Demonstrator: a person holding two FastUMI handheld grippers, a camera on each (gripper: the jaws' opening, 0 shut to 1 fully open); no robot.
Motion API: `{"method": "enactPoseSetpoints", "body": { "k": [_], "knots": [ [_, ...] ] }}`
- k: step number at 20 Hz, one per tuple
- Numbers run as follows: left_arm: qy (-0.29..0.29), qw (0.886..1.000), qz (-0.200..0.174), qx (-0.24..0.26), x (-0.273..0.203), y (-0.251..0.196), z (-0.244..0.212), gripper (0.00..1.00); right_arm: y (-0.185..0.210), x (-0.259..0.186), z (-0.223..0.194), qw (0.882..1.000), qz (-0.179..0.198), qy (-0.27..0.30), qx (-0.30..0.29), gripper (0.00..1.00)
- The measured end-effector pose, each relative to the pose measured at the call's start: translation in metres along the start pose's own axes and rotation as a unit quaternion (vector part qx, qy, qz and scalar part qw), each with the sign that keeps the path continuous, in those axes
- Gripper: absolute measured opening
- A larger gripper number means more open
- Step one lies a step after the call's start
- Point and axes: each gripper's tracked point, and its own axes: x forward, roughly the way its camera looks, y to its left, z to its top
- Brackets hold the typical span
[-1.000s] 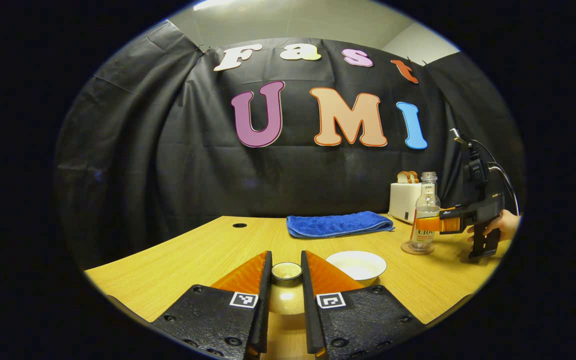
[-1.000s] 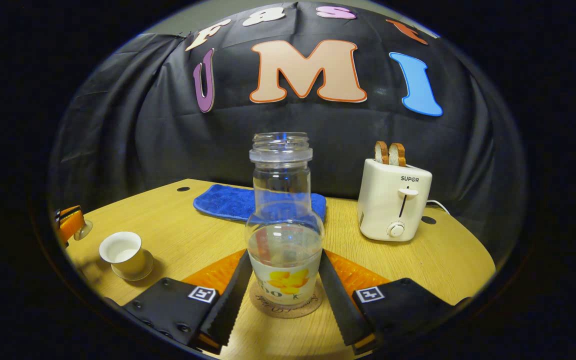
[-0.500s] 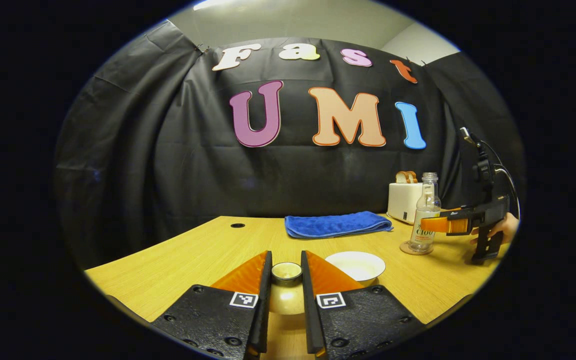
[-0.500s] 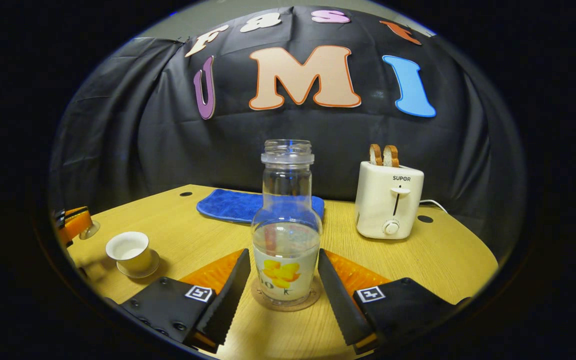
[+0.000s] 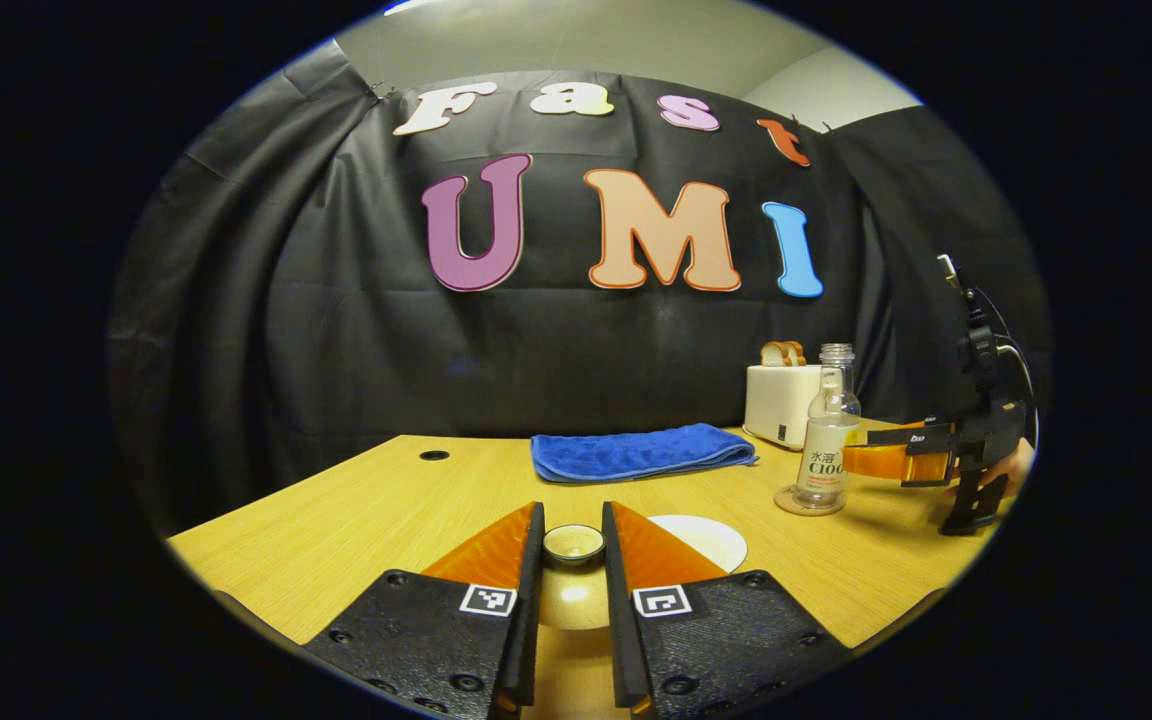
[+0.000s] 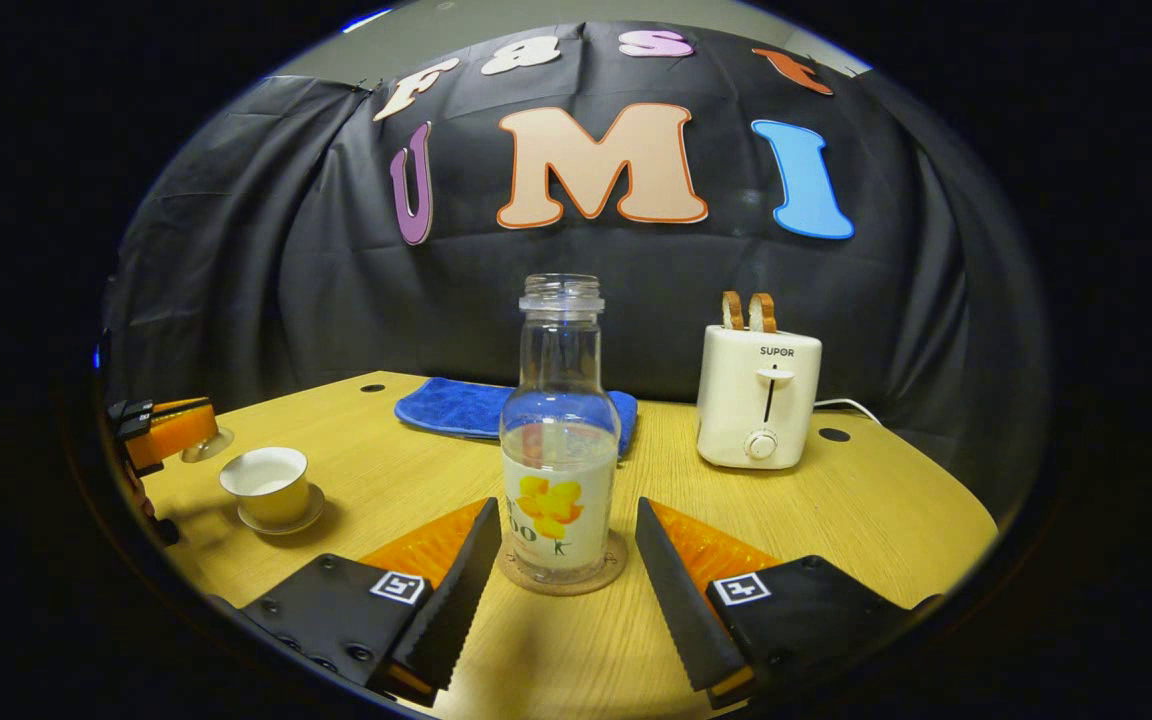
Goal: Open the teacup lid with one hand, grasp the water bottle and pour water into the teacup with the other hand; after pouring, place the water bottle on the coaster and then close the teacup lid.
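Note:
My left gripper (image 5: 572,512) is shut on the round knob of the teacup lid (image 5: 573,545) and holds it over the table. The white teacup (image 5: 701,538) stands uncovered just behind my right finger; in the right gripper view the teacup (image 6: 266,485) sits on its saucer at the left, with the left gripper (image 6: 168,430) and the lid (image 6: 208,444) beside it. The clear water bottle (image 6: 558,470), part full, stands upright on the round coaster (image 6: 564,582). My right gripper (image 6: 566,515) is open, with its fingers a little short of the bottle and not touching it.
A white toaster (image 6: 758,400) with two bread slices stands at the back right, its cable trailing right. A folded blue towel (image 6: 466,408) lies behind the bottle. The wooden table (image 6: 836,520) has small round holes near its far edge. A hand (image 5: 1011,468) holds the right gripper (image 5: 896,462).
The right gripper has drawn back from the bottle, which stays on the coaster. The left gripper, still holding the lid, has swung slightly to the right.

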Motion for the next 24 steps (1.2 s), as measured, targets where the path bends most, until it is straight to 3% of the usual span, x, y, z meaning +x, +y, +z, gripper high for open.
{"method": "enactPoseSetpoints", "body": {
  "k": [1, 4, 5, 6, 7, 8, 12, 13, 14, 15, 18, 19, 20, 21, 24],
  "knots": [
    [0.001, 1.0, -0.007, 0.0, 0.003, -0.003, -0.001, 0.28, 0.0, -0.002, -0.001, 1.0, 0.001, -0.001, 0.004, 0.92],
    [0.002, 1.0, -0.025, 0.001, 0.038, -0.028, 0.011, 0.28, -0.005, -0.016, 0.001, 1.0, -0.004, -0.008, 0.012, 0.84],
    [0.002, 1.0, -0.031, 0.001, 0.04, -0.032, 0.012, 0.28, -0.006, -0.019, 0.001, 1.0, -0.003, -0.008, 0.013, 0.92],
    [0.002, 0.999, -0.038, 0.0, 0.044, -0.035, 0.011, 0.28, -0.008, -0.022, 0.0, 1.0, -0.005, -0.009, 0.013, 0.84],
    [0.002, 0.999, -0.047, 0.0, 0.042, -0.038, 0.01, 0.28, -0.009, -0.025, 0.0, 1.0, -0.005, -0.009, 0.012, 0.92],
    [0.003, 0.998, -0.058, 0.001, 0.046, -0.043, 0.01, 0.28, -0.009, -0.028, 0.0, 1.0, -0.006, -0.012, 0.012, 0.84],
    [0.005, 0.995, -0.098, 0.001, 0.052, -0.06, 0.007, 0.28, -0.011, -0.043, 0.004, 0.999, -0.007, -0.029, 0.013, 0.84],
    [0.007, 0.994, -0.105, 0.001, 0.055, -0.063, 0.007, 0.28, -0.012, -0.047, 0.005, 0.999, -0.007, -0.033, 0.013, 0.92],
    [0.014, 0.994, -0.112, 0.003, 0.057, -0.067, 0.004, 0.28, -0.013, -0.05, 0.005, 0.999, -0.008, -0.037, 0.016, 0.84],
    [0.022, 0.992, -0.121, 0.007, 0.059, -0.071, 0.002, 0.28, -0.015, -0.053, 0.006, 0.999, -0.011, -0.042, 0.02, 0.92],
    [0.052, 0.988, -0.146, 0.016, 0.062, -0.079, -0.008, 0.28, -0.014, -0.064, 0.013, 0.997, -0.012, -0.068, 0.019, 0.92],
    [0.063, 0.987, -0.15, 0.018, 0.06, -0.078, -0.013, 0.28, -0.014, -0.067, 0.016, 0.997, -0.013, -0.076, 0.018, 0.92],
    [0.071, 0.986, -0.151, 0.019, 0.06, -0.078, -0.015, 0.28, -0.014, -0.07, 0.017, 0.996, -0.012, -0.081, 0.019, 0.84],
    [0.073, 0.986, -0.151, 0.019, 0.061, -0.079, -0.015, 0.28, -0.014, -0.072, 0.017, 0.996, -0.012, -0.085, 0.021, 0.88],
    [0.069, 0.986, -0.151, 0.017, 0.063, -0.08, -0.011, 0.31, -0.014, -0.08, 0.019, 0.995, -0.013, -0.094, 0.019, 0.88]
  ]
}}
